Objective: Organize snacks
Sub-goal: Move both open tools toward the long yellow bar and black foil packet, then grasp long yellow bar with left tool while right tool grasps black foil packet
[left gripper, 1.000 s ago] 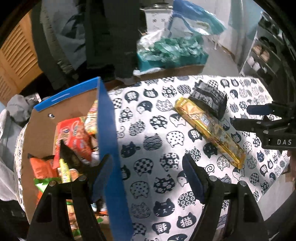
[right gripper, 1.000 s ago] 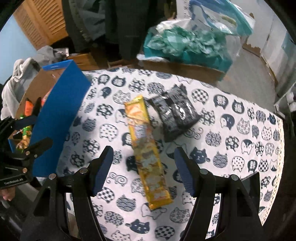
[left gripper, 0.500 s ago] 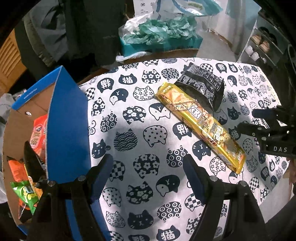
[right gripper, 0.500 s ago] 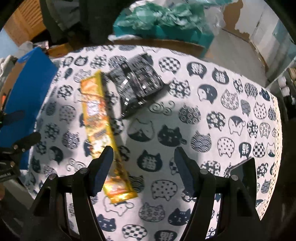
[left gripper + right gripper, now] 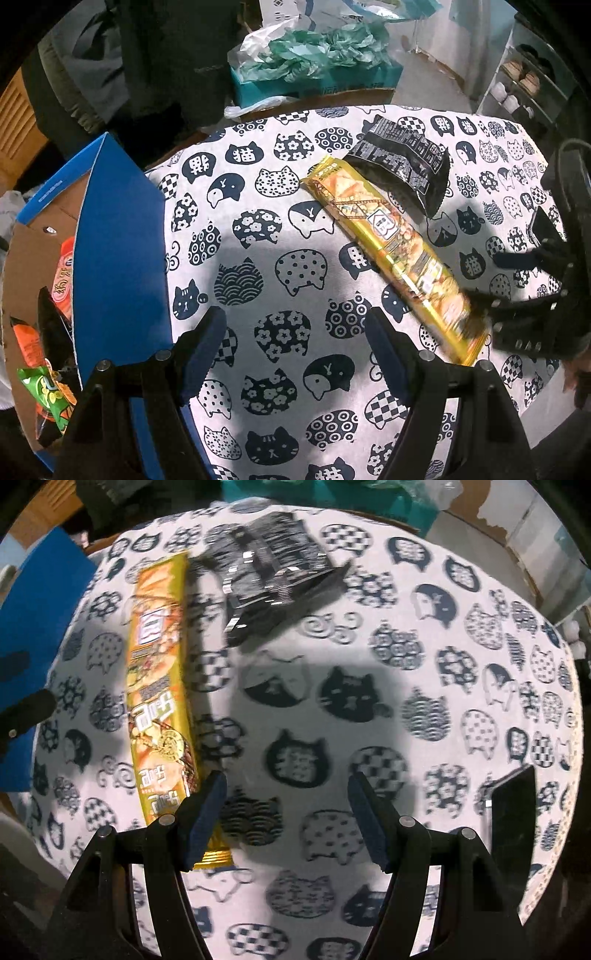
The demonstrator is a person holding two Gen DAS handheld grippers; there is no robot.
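Note:
A long golden snack pack lies flat on the cat-print tablecloth. A black snack bag rests just beyond its far end. My right gripper is open, pointing straight down; its left finger hangs over the near end of the golden pack, and nothing is between the fingers. My left gripper is open over bare cloth beside the blue cardboard box, with nothing held. In the left wrist view the right gripper shows at the right edge.
The blue box holds several snack packets at the left. A dark flat object lies on the cloth near the table's right edge. Beyond the table stands a teal box stuffed with green wrapping, and dark clothing hangs behind.
Both grippers have come down closer to the table. The left one shifted away from the box interior over the cloth. The right one moved so the golden pack now lies under its left finger.

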